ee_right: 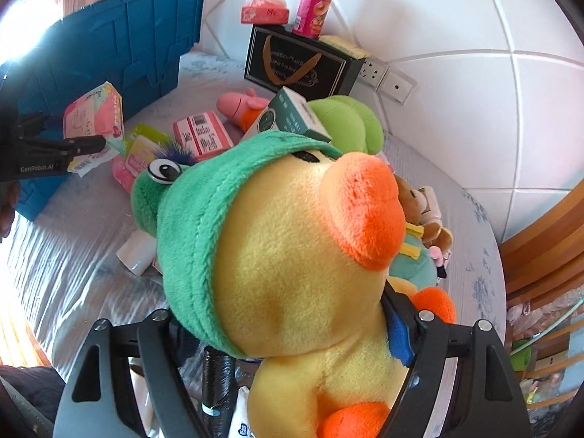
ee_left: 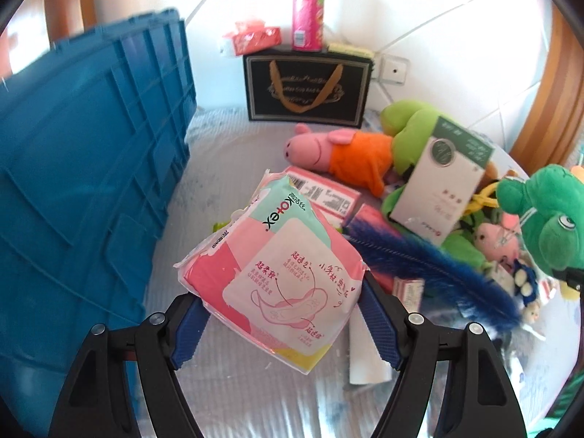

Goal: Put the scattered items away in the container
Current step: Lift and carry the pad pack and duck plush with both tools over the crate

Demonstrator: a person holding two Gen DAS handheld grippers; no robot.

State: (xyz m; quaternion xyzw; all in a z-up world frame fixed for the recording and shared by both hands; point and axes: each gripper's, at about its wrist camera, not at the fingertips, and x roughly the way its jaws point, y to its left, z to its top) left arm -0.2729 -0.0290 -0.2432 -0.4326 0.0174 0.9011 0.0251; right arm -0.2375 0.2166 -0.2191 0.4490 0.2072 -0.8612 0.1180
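My left gripper [ee_left: 284, 325] is shut on a pink Kotex pad packet [ee_left: 281, 273] and holds it above the bed, right of the blue crate [ee_left: 84, 168]. The same packet [ee_right: 93, 118] shows in the right wrist view beside the crate [ee_right: 120, 47]. My right gripper [ee_right: 292, 332] is shut on a yellow duck plush with an orange beak and green frog hood [ee_right: 292, 241], which fills that view; the plush also shows at the right edge of the left wrist view [ee_left: 547, 215].
On the bed lie a pink pig plush [ee_left: 328, 149], a green plush [ee_left: 419, 127], a white and green box [ee_left: 441, 179], pink boxes [ee_left: 325, 189] and a blue feather [ee_left: 430, 262]. A black gift box [ee_left: 306, 87] holding a pink can [ee_left: 308, 11] stands at the wall.
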